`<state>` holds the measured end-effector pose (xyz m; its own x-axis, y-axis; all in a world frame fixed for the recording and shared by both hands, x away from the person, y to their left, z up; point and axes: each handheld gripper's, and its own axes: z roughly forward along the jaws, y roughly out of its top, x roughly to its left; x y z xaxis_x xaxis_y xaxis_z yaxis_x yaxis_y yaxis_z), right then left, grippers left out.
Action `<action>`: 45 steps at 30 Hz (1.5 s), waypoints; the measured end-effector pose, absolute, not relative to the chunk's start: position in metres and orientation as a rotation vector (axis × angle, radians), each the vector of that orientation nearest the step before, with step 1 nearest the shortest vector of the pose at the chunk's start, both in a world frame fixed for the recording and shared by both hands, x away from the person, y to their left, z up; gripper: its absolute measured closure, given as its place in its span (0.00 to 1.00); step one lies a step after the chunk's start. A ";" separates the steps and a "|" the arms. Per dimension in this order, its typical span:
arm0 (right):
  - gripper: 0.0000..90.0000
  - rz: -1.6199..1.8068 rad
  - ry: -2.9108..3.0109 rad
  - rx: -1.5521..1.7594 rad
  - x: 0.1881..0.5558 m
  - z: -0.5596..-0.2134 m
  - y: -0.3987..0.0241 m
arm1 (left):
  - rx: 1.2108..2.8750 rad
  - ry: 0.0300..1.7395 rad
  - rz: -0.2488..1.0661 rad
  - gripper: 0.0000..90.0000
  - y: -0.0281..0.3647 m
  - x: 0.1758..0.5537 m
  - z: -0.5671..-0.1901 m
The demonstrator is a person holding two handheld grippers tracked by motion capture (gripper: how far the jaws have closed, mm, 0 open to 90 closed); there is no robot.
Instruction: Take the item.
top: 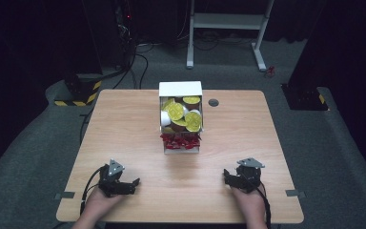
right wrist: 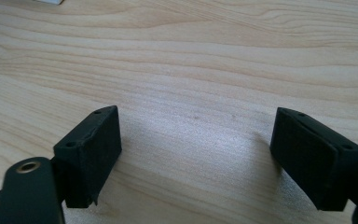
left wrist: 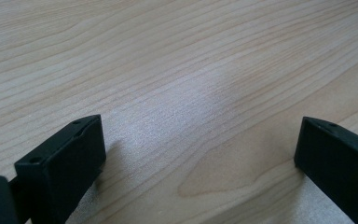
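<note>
A white box (top: 180, 89) stands at the middle of the wooden table (top: 124, 133), toward the back. Its rear part holds several cups with yellow-green lids (top: 176, 111), and its front part holds red wrapped packets (top: 179, 140). My left gripper (top: 132, 184) rests near the front left of the table, held by a hand, jaws wide apart over bare wood. My right gripper (top: 226, 177) rests near the front right, also open with nothing between its jaws. In the left gripper view the left gripper (left wrist: 200, 140) shows wood grain between its fingers; the right gripper (right wrist: 196, 135) looks the same.
A dark round grommet (top: 213, 102) sits in the tabletop right of the box. Beyond the table stand a white frame (top: 226, 21) and yellow-black striped bases (top: 78, 90) on grey carpet. A white corner (right wrist: 49, 2) shows at the top of the right gripper view.
</note>
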<state>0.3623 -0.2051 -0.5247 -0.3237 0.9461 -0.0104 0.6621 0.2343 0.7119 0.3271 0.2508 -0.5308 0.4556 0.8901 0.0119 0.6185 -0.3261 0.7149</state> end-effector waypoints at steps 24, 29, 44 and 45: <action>0.34 0.979 2.048 1.361 0.352 -0.508 -0.188 | 2.059 1.256 0.541 0.03 0.251 0.327 -0.531; 0.36 0.985 2.052 1.352 0.352 -0.507 -0.184 | 2.057 1.258 0.539 0.03 0.251 0.327 -0.531; 0.46 1.012 2.070 1.300 0.350 -0.498 -0.171 | 2.058 1.256 0.536 0.03 0.251 0.327 -0.531; 0.46 1.013 2.068 1.295 0.350 -0.495 -0.169 | 2.058 1.256 0.537 0.03 0.251 0.327 -0.531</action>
<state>0.3505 -0.1688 -0.4952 -0.4266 0.9042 -0.0219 0.5371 0.2728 0.7982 0.3271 0.2513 -0.5306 0.4547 0.8906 0.0065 0.6201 -0.3218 0.7154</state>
